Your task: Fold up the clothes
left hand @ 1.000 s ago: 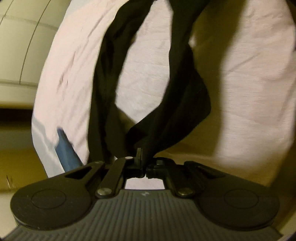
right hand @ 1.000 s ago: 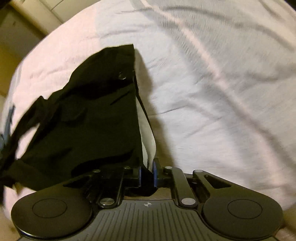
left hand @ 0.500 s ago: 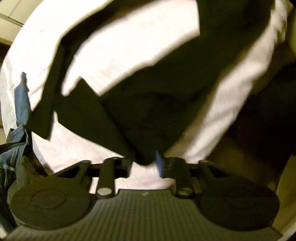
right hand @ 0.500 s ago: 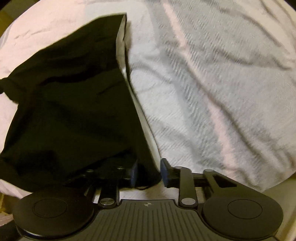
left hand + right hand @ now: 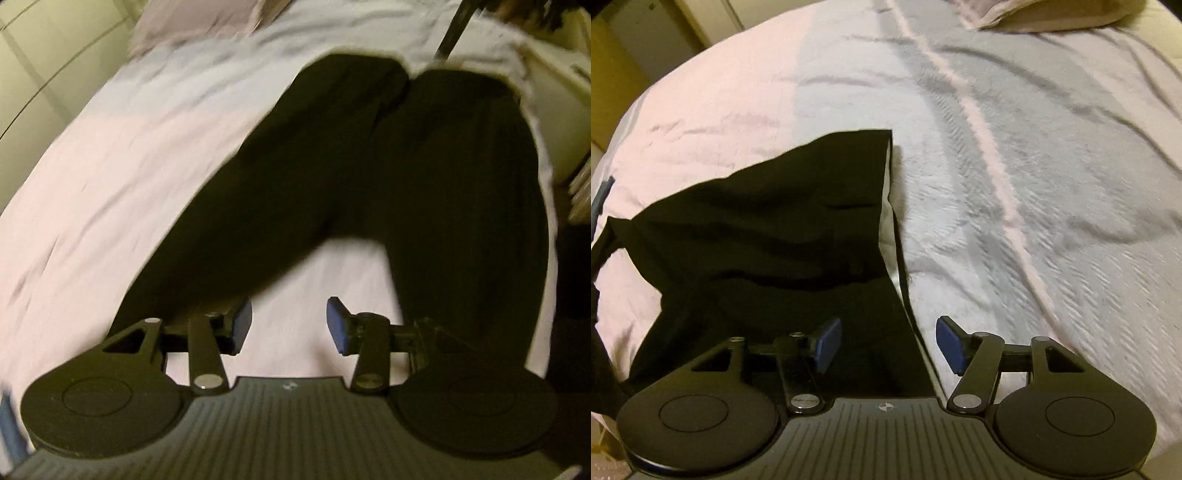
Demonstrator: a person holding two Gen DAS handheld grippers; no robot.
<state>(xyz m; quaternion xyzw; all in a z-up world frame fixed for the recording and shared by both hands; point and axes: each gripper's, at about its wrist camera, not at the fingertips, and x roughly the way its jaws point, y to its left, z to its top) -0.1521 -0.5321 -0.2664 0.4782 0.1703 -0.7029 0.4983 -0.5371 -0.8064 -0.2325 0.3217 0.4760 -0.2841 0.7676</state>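
Observation:
Black trousers lie spread on the pale bedsheet, both legs running toward the camera in the left wrist view with a gap of sheet between them. My left gripper is open over that gap, holding nothing. In the right wrist view the trousers' waist end lies flat, its pale inner lining showing along the right edge. My right gripper is open just above that edge, its left pad over black cloth and its right pad over the sheet.
A pillow lies at the head of the bed. A blue garment edge shows at the far left of the bed. Cream cupboard panels stand to the left, and pale furniture to the right of the bed.
Both grippers were shut on the black trousers a second ago; both have opened and let go. The trousers dropped from hanging to lying spread on the bed.

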